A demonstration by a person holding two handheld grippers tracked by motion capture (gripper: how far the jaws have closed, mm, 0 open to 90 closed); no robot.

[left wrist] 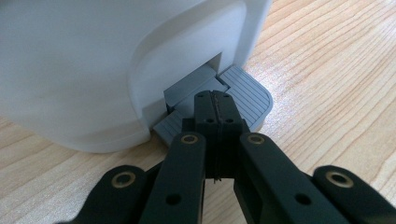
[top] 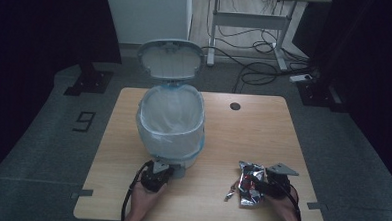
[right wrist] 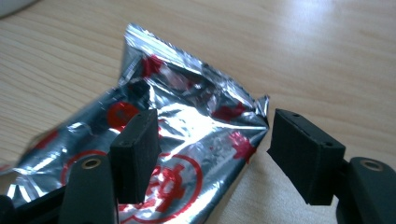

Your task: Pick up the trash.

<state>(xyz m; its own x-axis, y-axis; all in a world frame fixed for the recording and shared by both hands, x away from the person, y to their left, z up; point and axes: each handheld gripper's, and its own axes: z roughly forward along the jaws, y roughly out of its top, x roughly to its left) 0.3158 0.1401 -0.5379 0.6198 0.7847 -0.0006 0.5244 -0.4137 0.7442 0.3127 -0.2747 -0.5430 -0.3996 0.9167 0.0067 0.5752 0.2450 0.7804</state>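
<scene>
Seemingly, the job is getting a wrapper (top: 250, 185) into the bin (top: 171, 123), and it is sitting roughly midway. The lid (top: 170, 58) is standing open behind the bin, and the liner inside is looking empty, so opening is done while grasping, carrying and dropping are left. The left tongs (left wrist: 215, 103) are pressed fully together, holding nothing, their tips resting on the grey pedal (left wrist: 243, 95) at the bin's foot, apparently keeping the lid up. The wrapper is lying flat on the surface (top: 263, 123), in front of the bin and off to its right, well apart from it. The right tongs (right wrist: 210, 151) are gaping wide around the wrapper's near end, one pad over the foil, the other just beside its edge; neither is pressing on it, so nothing is gripped.
</scene>
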